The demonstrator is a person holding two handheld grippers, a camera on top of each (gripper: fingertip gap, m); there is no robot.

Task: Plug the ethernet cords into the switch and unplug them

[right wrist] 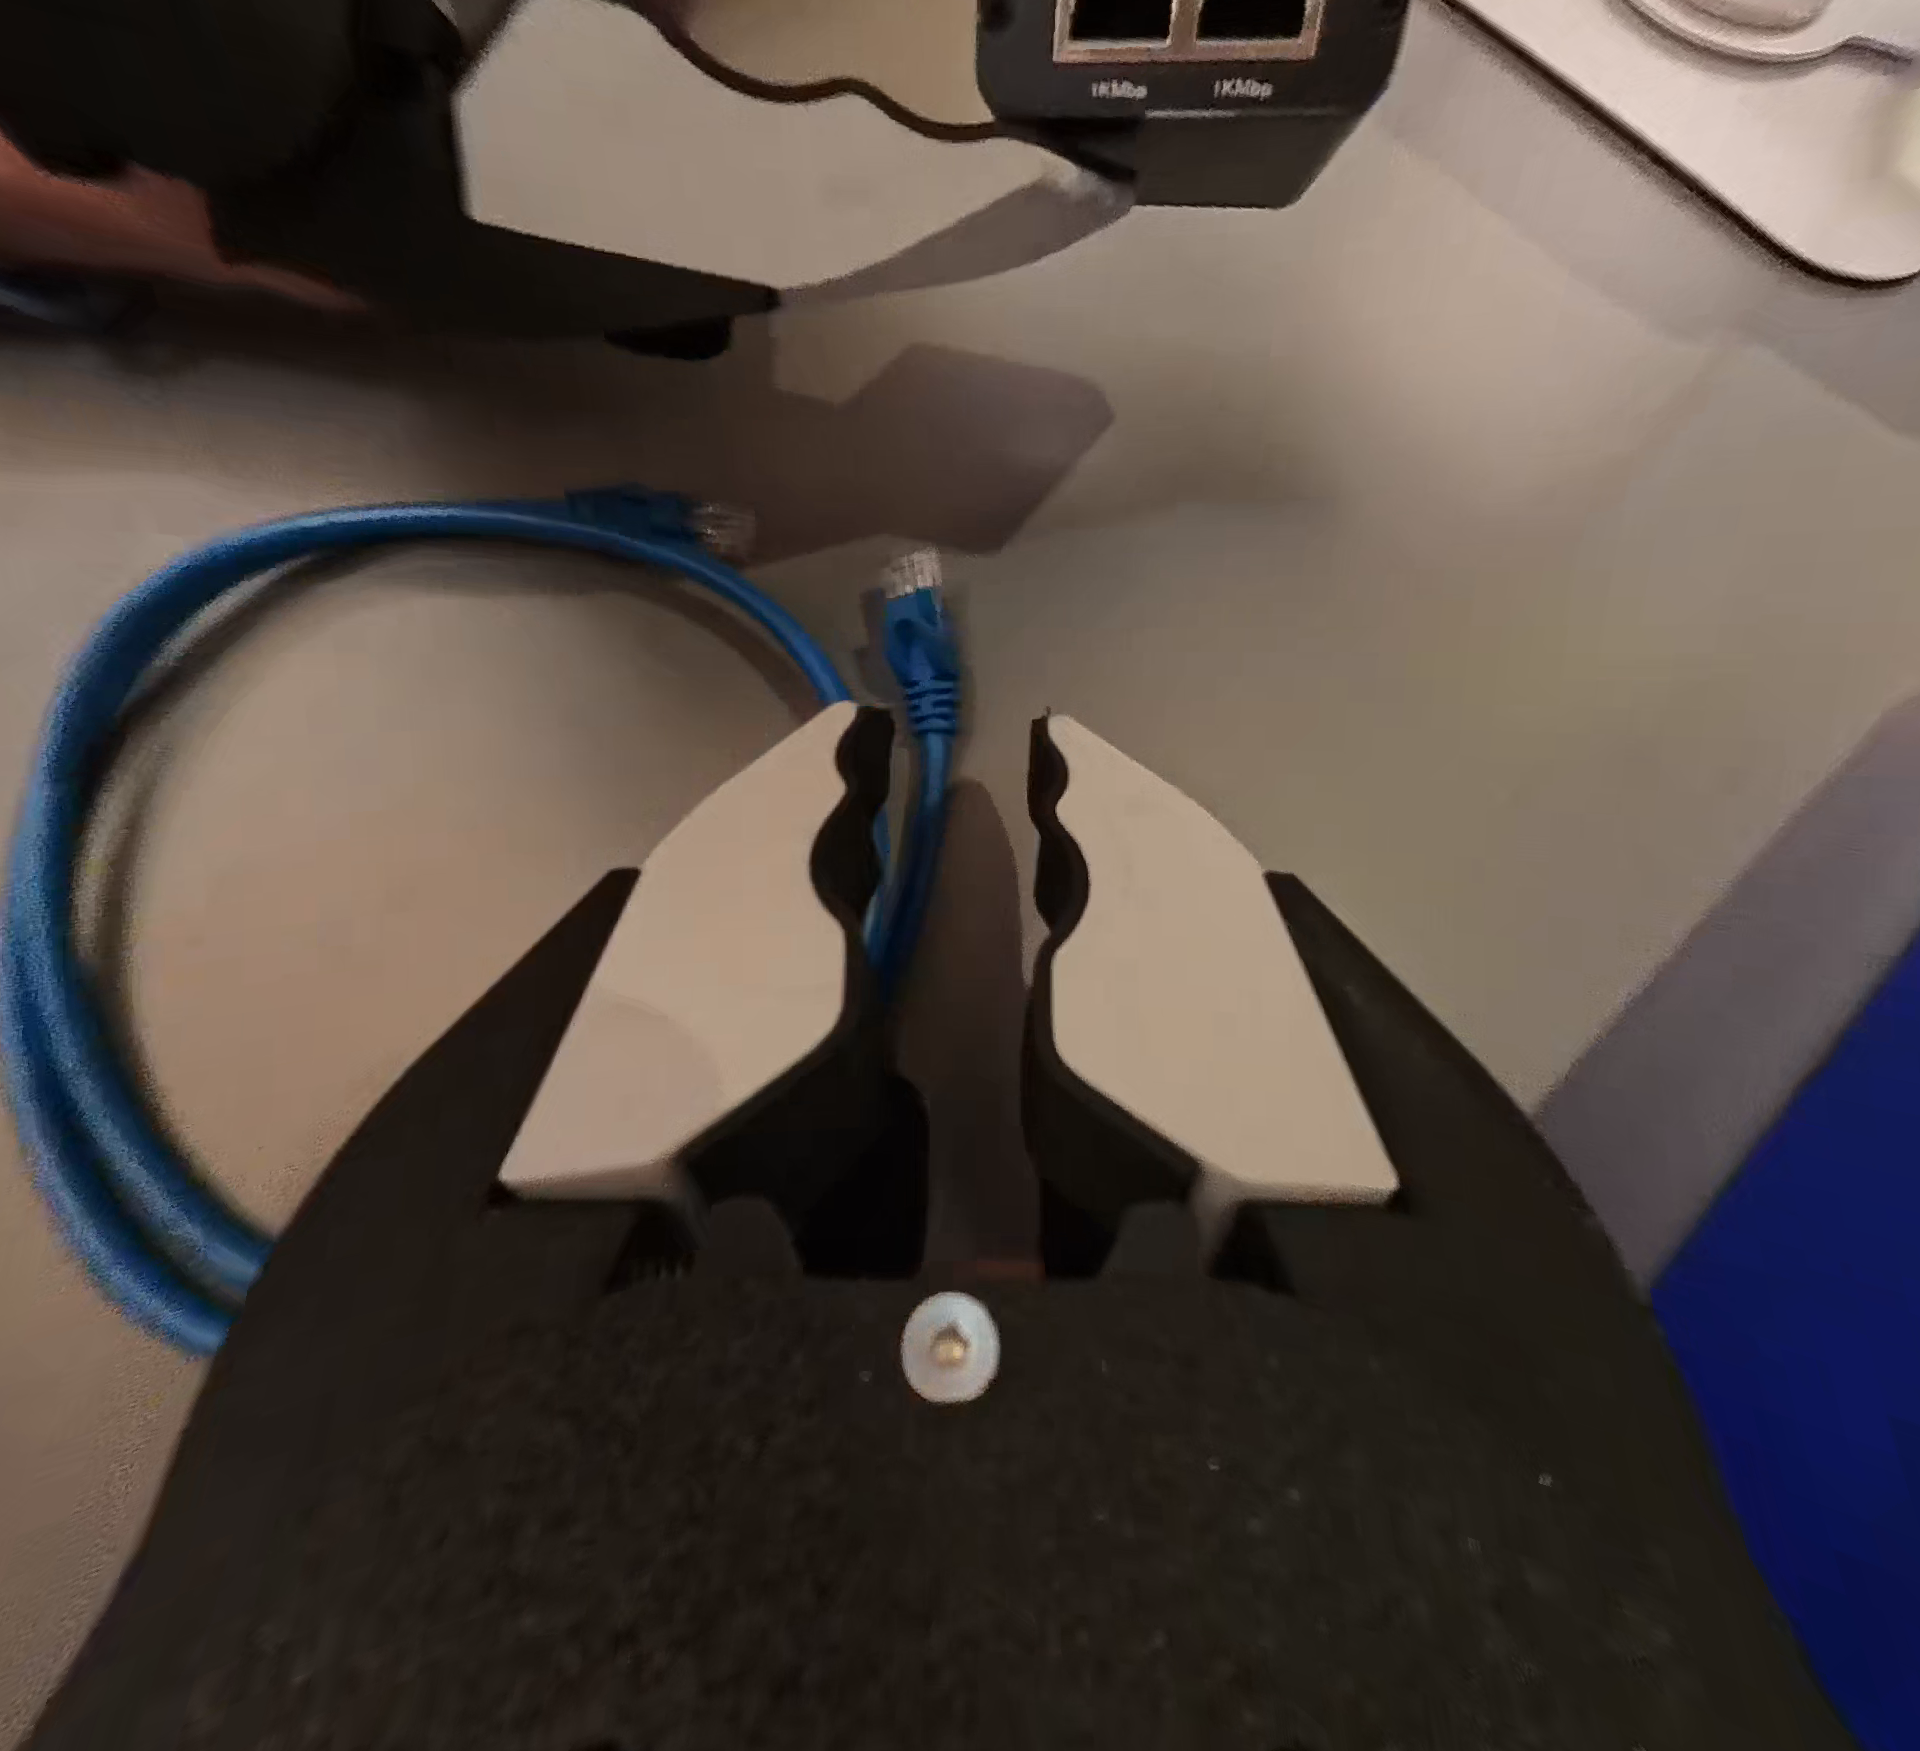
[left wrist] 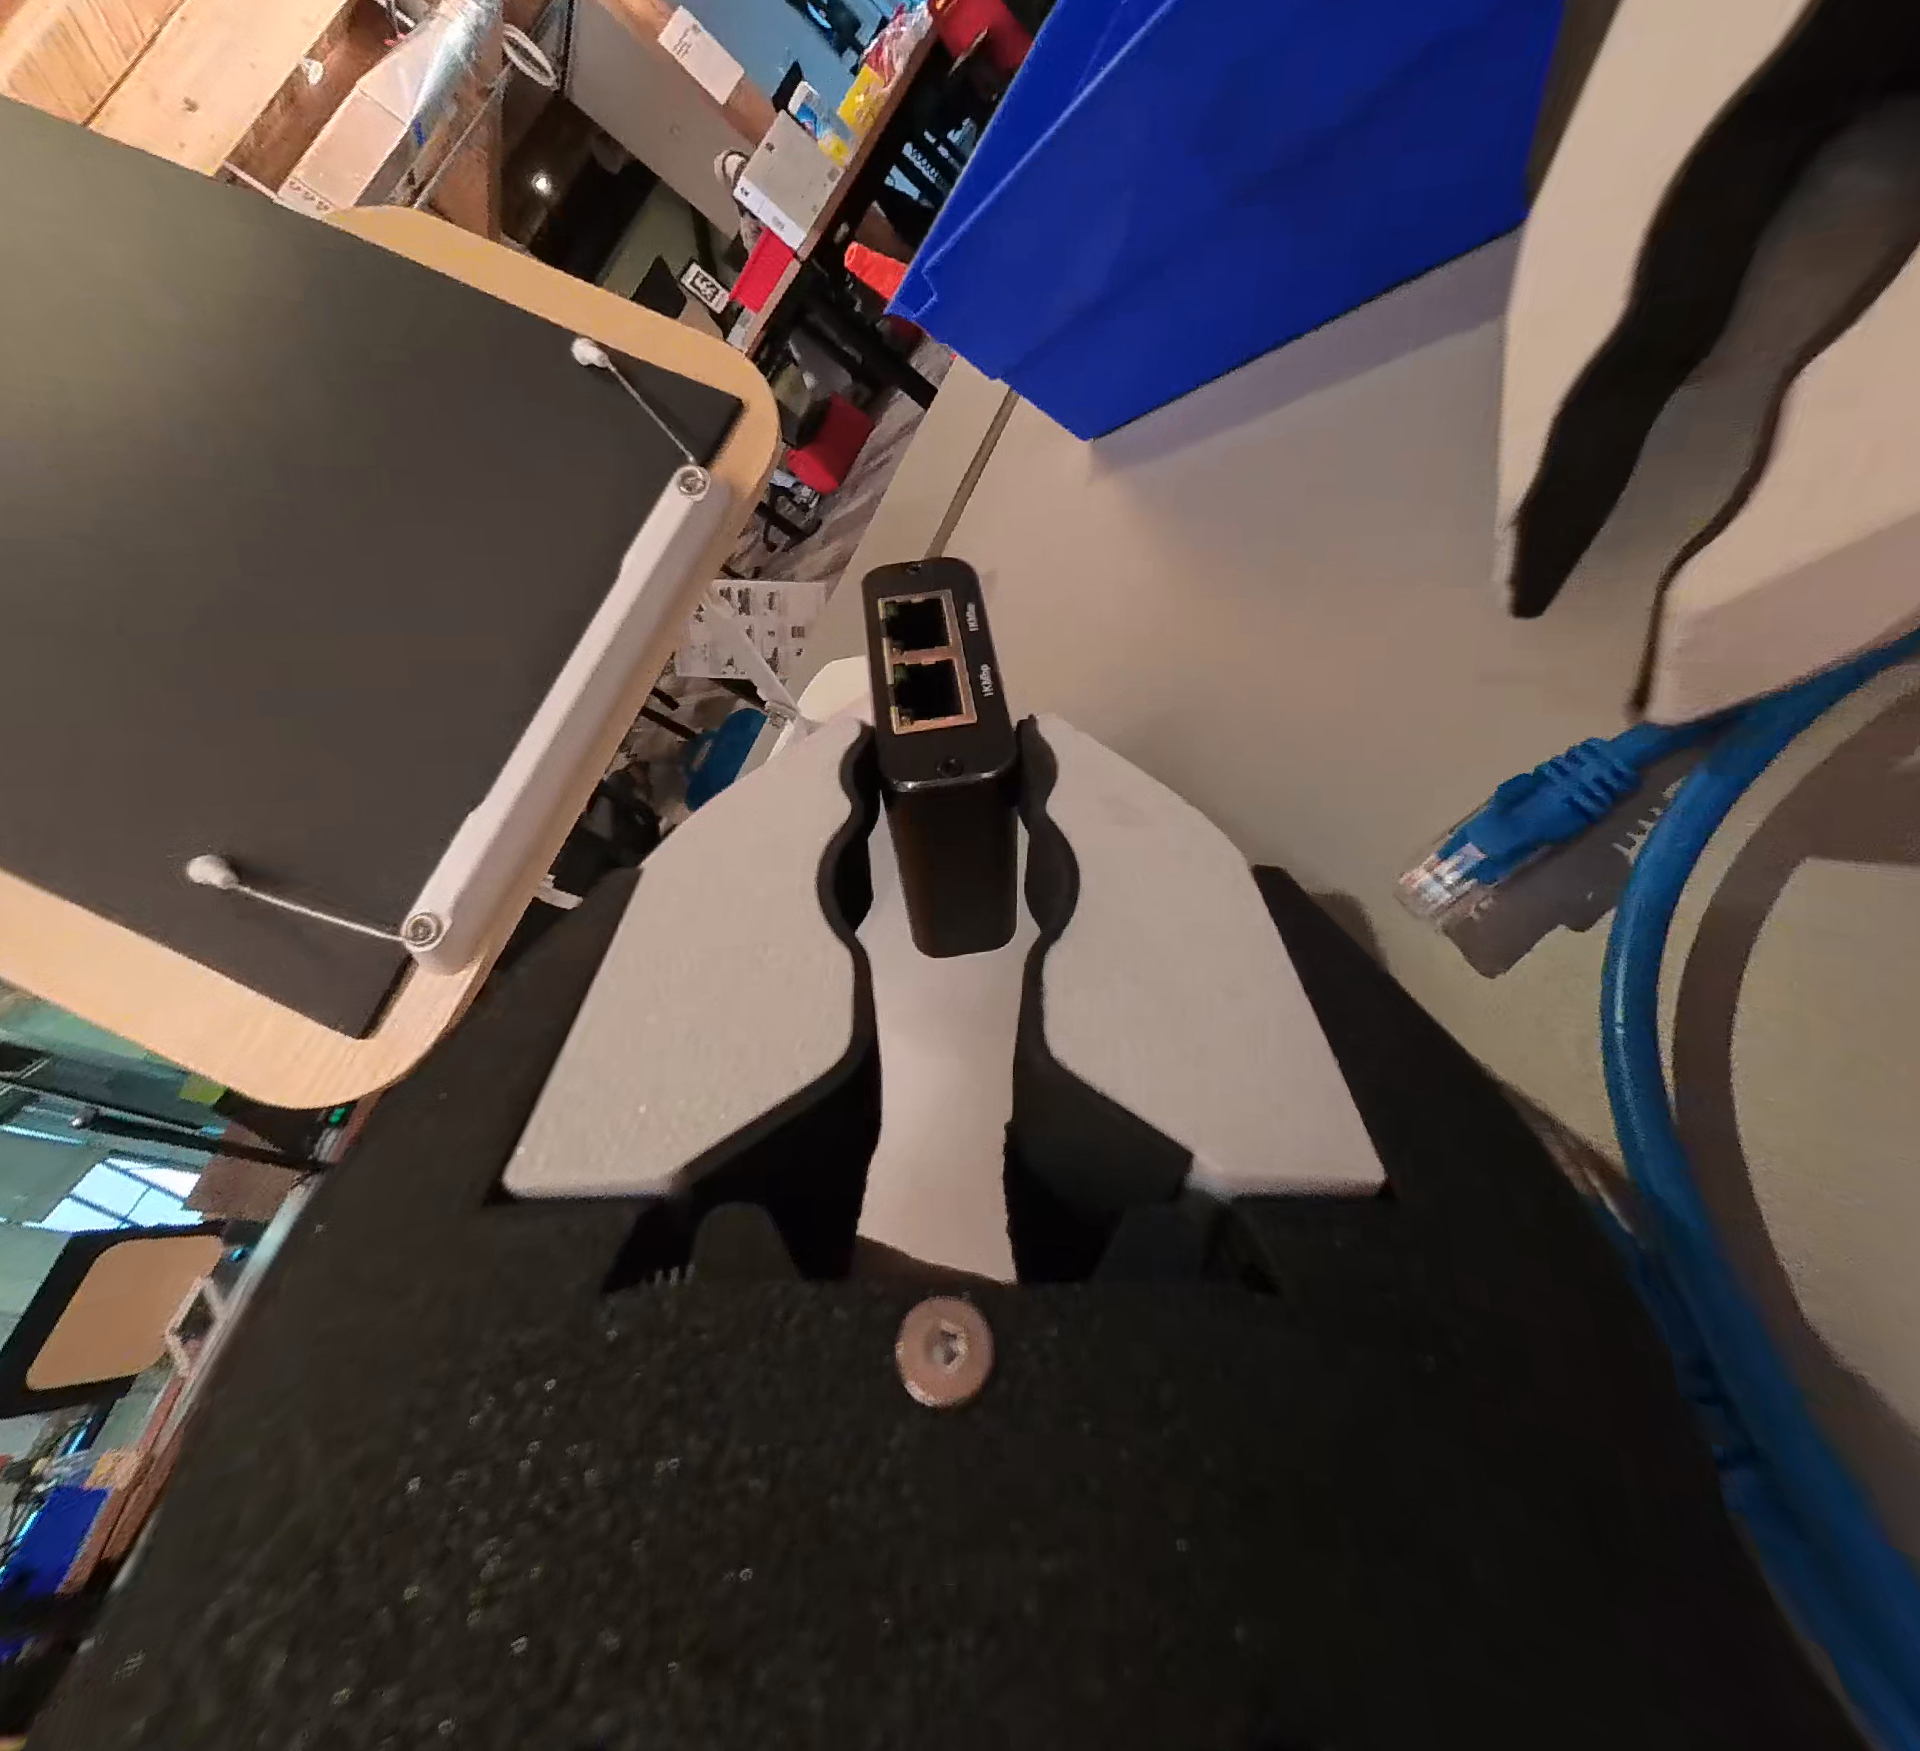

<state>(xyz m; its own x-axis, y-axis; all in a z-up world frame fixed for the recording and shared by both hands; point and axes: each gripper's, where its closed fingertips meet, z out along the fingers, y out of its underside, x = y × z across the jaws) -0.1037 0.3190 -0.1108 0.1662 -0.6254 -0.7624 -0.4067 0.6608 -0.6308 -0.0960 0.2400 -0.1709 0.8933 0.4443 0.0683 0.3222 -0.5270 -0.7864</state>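
My left gripper (left wrist: pixel 943 745) is shut on a small black switch (left wrist: pixel 940 766) and holds it above the grey table (left wrist: pixel 1247 610). Its two ports are empty. The switch also shows at the top of the right wrist view (right wrist: pixel 1195 8), ports toward that camera, gripped by the left gripper's fingers (right wrist: pixel 727 174). My right gripper (right wrist: pixel 948 719) is open and low over the table. A blue ethernet cord (right wrist: pixel 62 922) lies looped there. One plug (right wrist: pixel 914 631) lies just past the fingertips, its cord running between them near the left finger. The other plug (right wrist: pixel 717 522) lies farther left.
A blue plastic bin (left wrist: pixel 1247 143) stands on the table behind the switch and shows at the lower right of the right wrist view (right wrist: pixel 1818 1286). A black panel with a wood edge (left wrist: pixel 260 558) is at the left. A pale board with a round part (right wrist: pixel 1714 39) lies far right. The grippers' ends are close to 10 centimeters from one another.
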